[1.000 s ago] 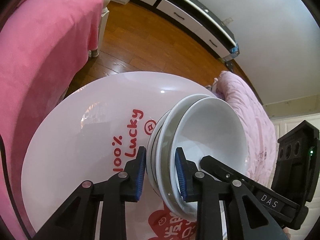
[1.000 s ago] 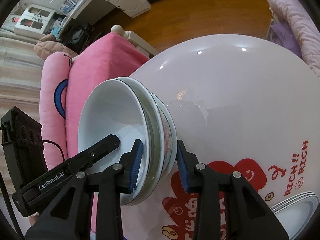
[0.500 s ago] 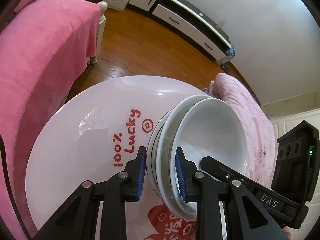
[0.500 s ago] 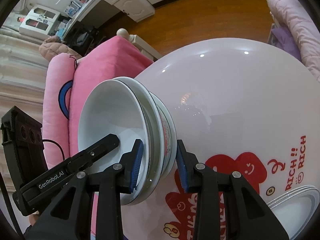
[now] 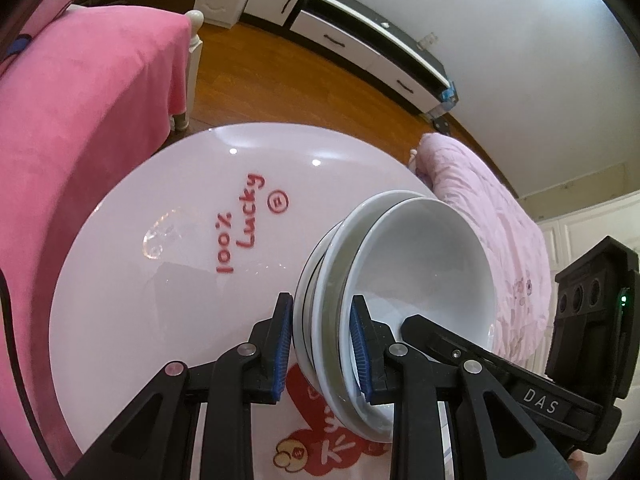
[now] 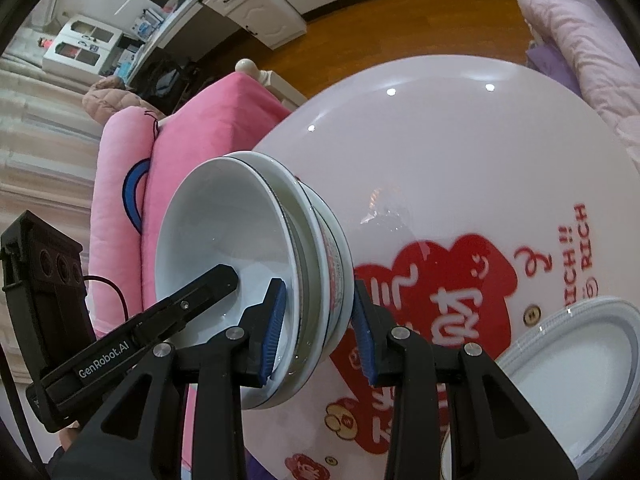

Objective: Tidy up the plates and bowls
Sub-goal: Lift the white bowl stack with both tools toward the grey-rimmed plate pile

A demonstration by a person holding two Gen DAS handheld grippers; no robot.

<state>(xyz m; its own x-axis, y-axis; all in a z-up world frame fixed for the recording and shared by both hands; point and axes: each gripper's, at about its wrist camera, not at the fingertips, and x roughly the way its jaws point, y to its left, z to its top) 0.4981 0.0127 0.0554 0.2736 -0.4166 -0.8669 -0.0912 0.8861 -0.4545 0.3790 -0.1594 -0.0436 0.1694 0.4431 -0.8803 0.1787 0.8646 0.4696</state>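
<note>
A stack of several nested white bowls (image 5: pixel 420 272) hangs tilted above the round white table (image 5: pixel 160 280), held from two sides. My left gripper (image 5: pixel 322 346) is shut on the stack's near rim, one blue pad inside the top bowl and one outside. The right gripper's finger (image 5: pixel 440 336) reaches into the bowl from the right. In the right wrist view my right gripper (image 6: pixel 318 332) is shut on the same bowls (image 6: pixel 224 240), and the left gripper's finger (image 6: pixel 200 288) pokes in from the left.
A stack of white plates (image 6: pixel 580 352) sits on the table (image 6: pixel 440 160) at the lower right. A pink-covered seat (image 5: pixel 80 120) stands left of the table, a pale pink quilted one (image 5: pixel 500 220) right. Wooden floor and white cabinets (image 5: pixel 352 48) lie beyond.
Both grippers have risen together with the bowl stack in them. More of the table and floor shows underneath. The grip on the rim looks the same.
</note>
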